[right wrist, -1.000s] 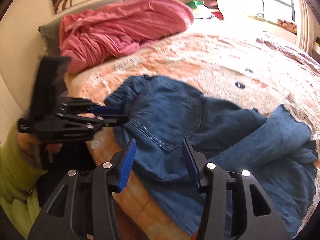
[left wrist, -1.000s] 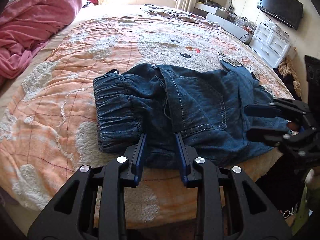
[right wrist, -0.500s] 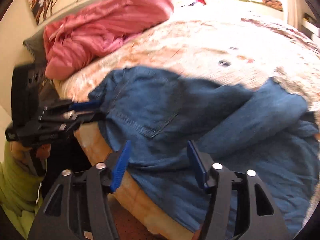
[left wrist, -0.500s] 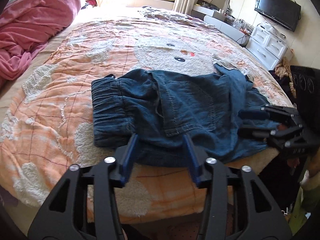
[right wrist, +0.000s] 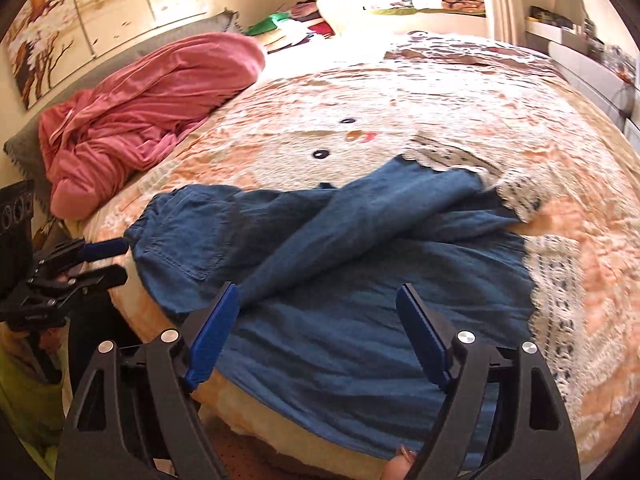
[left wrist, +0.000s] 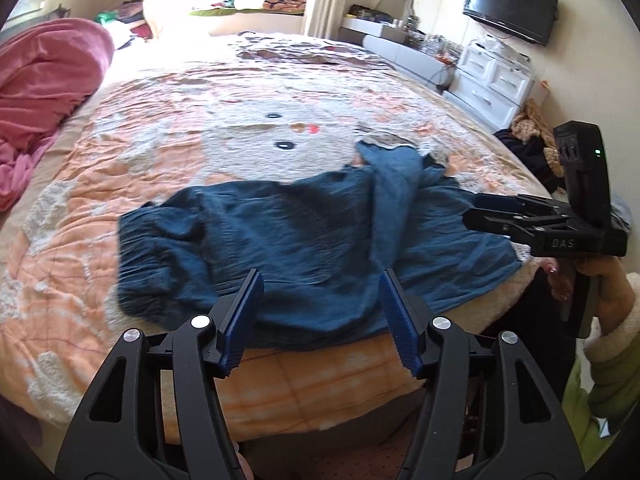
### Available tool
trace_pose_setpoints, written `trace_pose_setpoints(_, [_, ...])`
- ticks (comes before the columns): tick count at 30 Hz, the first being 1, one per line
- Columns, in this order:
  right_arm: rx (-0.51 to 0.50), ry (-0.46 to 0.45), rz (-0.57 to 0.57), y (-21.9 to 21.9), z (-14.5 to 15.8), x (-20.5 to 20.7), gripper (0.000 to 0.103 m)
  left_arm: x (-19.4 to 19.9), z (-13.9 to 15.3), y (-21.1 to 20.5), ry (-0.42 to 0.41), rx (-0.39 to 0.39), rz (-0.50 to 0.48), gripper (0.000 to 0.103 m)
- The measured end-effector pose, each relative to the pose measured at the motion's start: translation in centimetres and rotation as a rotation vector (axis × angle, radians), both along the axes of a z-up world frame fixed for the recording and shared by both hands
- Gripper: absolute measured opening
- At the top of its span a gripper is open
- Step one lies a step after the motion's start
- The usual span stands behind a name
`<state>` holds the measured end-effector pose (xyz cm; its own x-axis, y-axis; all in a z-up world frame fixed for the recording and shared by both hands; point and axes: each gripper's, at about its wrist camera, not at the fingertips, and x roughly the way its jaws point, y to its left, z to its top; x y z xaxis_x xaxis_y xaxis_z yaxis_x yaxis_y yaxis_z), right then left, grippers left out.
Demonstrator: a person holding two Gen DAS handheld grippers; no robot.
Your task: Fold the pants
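Note:
Blue denim pants (left wrist: 304, 240) lie crumpled at the near edge of the bed, waistband to the left and legs with lace-trimmed hems to the right; one leg crosses over the other (right wrist: 360, 216). My left gripper (left wrist: 320, 284) is open and empty, just short of the pants' near edge. My right gripper (right wrist: 320, 300) is open and empty above the spread leg fabric. Each gripper shows in the other's view: the right one (left wrist: 480, 208) at the pants' right edge, the left one (right wrist: 116, 258) beside the waistband.
The bed has an orange and white quilt (left wrist: 240, 112) with a cartoon face. A pink blanket (right wrist: 152, 108) is heaped at the headboard side. White drawers (left wrist: 496, 80) and a wall TV (left wrist: 510, 6) stand beyond the bed's right side.
Both grippers have opened wider and pulled back from the pants. The pants now lie flatter on the bed, with more of the legs in the right wrist view.

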<state>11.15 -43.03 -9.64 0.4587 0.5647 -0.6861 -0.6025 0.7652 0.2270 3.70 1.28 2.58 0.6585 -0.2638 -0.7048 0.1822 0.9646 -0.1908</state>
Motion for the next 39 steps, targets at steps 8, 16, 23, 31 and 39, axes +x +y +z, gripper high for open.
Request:
trace_pose_setpoints(8, [0.026,-0.010,-0.090,-3.0,0.4,0.6,0.089,2.3,-1.5,-4.0,0.059,-0.067,-0.103,0.052])
trace_pose_setpoints(16, [0.030,-0.017,-0.146,-4.1,0.9,1.7,0.093,6.5,-3.4,-5.9,0.129,-0.100,-0.130,0.052])
trace_pose_setpoints(23, [-0.001,-0.040,-0.145,-3.1,1.6,4.1,0.093,9.8,-5.2,-7.1,0.179,-0.082,-0.141,0.026])
trace_pose_setpoints(31, [-0.089,-0.027,-0.139,1.0,1.9,10.7,0.093,11.3,-6.0,-7.8,0.162,-0.158,-0.161,0.003])
trace_pose_setpoints(39, [-0.248,-0.004,-0.153,7.5,-0.9,17.1,0.091,10.5,-5.9,-9.1,0.118,-0.160,-0.229,0.003])
